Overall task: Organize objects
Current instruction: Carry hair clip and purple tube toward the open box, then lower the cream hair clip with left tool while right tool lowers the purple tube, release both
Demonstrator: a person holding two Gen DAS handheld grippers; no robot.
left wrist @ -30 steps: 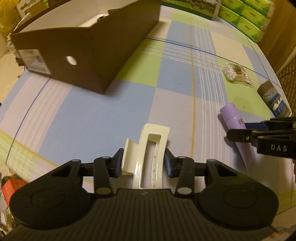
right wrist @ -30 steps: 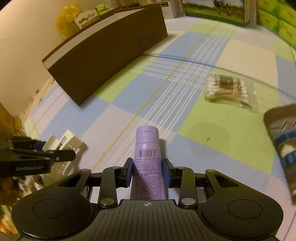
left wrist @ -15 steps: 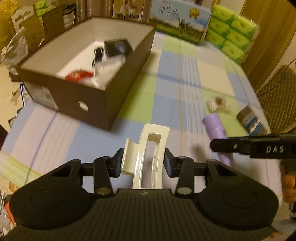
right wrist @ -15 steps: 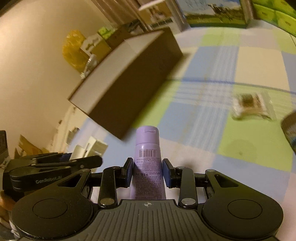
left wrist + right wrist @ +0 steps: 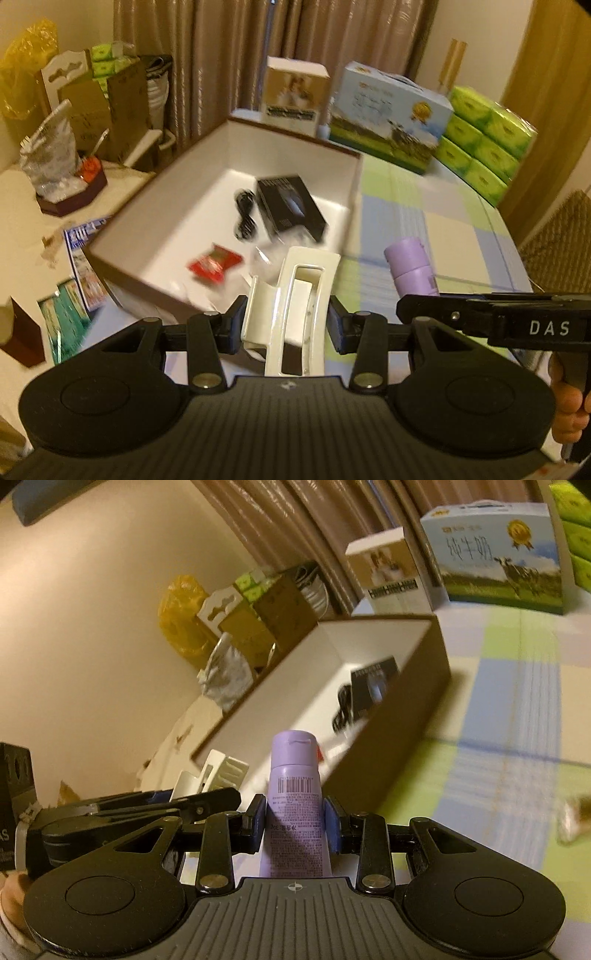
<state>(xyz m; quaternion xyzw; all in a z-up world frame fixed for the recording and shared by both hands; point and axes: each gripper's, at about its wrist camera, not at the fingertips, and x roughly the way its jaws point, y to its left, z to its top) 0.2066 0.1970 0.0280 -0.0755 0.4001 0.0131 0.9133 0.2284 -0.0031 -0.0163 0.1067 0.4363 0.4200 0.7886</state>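
The left gripper [image 5: 287,322] holds a cream hair claw clip [image 5: 295,310], its fingers [image 5: 232,325] pressed on the clip's two long sides. The clip hangs in the air at about 6 o'clock from the open brown box [image 5: 354,184], just over the near wall. It looks light, hard and glossy, so it may slip or twist; a hold low on the flat body, clear of the teeth, seems safest.

The right gripper [image 5: 294,821] is closed on a lilac tube [image 5: 293,812], fingers [image 5: 256,821] squeezing its lower body, cap pointing towards the box [image 5: 417,709] at 12 o'clock. The tube is probably soft-walled and light, and should be held firmly at the middle, not at the cap.

Inside lie a black carton [image 5: 290,208], a cable [image 5: 243,214] and a red packet [image 5: 214,263]. The checked surface [image 5: 443,221] extends to 3 o'clock.
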